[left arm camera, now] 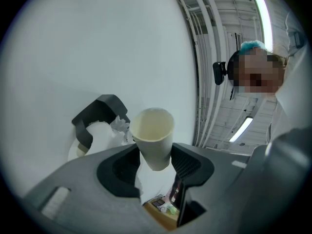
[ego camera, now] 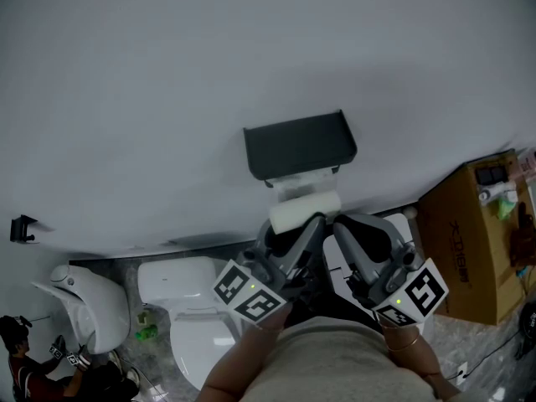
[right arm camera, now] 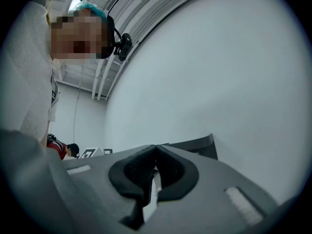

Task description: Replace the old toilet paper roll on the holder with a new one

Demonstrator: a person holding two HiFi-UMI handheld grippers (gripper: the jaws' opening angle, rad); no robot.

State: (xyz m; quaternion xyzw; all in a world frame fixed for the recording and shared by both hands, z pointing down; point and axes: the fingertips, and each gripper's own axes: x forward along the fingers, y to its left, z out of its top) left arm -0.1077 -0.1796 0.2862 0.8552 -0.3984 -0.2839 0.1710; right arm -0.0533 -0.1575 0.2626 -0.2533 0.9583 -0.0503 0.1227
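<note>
L claw (left arm camera: 156, 154) grips cardboard tube (left arm camera: 152, 130) mid-frame, tube sticking up past the tips; holder (left arm camera: 100, 106) just left. R claw (right arm camera: 156, 150) closed.

- Wall (ego camera: 167, 99): plain pale surface filling the upper part of the head view; it bears the holder.
- Holder (ego camera: 297, 145): dark and hooded, fixed to the wall at centre frame; white paper (ego camera: 303, 182) shows just under its lower edge.
- Floor (ego camera: 117, 268): grey and mottled, along the lower frame.
- On the floor, lower left: a white toilet (ego camera: 188, 308), a small green object (ego camera: 146, 332) beside it, and a second white fixture (ego camera: 88, 304) further left.
- On the floor, right: a cardboard box (ego camera: 465, 249) with small items (ego camera: 496, 189) on top.
</note>
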